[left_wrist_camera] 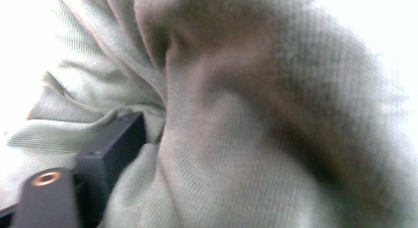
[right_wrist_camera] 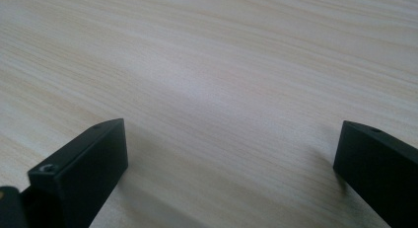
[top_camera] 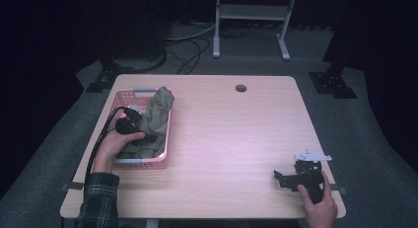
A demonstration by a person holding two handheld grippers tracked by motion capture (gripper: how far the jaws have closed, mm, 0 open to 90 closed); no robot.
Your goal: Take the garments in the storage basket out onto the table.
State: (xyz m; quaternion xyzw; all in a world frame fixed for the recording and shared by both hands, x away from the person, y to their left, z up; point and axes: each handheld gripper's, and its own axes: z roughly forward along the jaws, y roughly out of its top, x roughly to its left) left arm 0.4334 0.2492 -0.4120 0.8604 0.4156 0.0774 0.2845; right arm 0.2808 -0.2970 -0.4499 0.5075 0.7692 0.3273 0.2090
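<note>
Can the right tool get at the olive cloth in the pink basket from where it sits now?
Probably not without a long move. The right tool rests open near the table's front right corner, while the olive cloth lies in the pink basket far left, where the left tool is already buried in it.

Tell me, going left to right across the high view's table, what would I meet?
Left gripper buried in the olive-green cloth, inside the pink basket → bare wooden table with its round cable hole → right gripper, jaws open, resting near the front right corner.
</note>
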